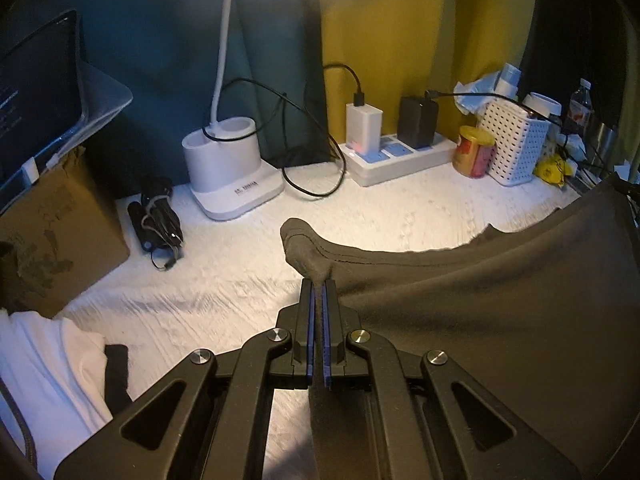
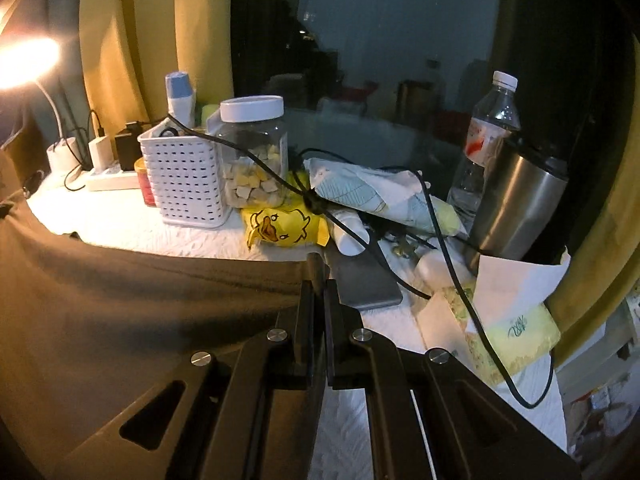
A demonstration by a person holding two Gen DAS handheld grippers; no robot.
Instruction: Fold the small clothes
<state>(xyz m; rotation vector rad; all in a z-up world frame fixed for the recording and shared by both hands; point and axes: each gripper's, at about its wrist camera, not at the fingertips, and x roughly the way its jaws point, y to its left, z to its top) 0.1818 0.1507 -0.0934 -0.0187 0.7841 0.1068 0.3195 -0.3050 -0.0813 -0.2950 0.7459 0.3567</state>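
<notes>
A dark grey-brown garment (image 1: 480, 300) hangs stretched between both grippers above the white table cover (image 1: 224, 272). In the left wrist view my left gripper (image 1: 319, 282) is shut on one corner of its hemmed edge, and a bunched tip of cloth sticks out past the fingertips. In the right wrist view my right gripper (image 2: 319, 282) is shut on the other corner, and the garment (image 2: 140, 300) spreads away to the left. The cloth sags in a curve between the two grips. A white garment (image 1: 44, 364) lies at the lower left of the left wrist view.
Along the back stand a white lamp base (image 1: 228, 168), a power strip with chargers (image 1: 400, 152), a red-yellow tin (image 1: 474, 152) and a white perforated basket (image 2: 184, 180). A clear jar (image 2: 254, 152), duck packet (image 2: 280, 226), steel tumbler (image 2: 516, 208), water bottle (image 2: 488, 136) and cables crowd the right. A cardboard box (image 1: 52, 232) sits left.
</notes>
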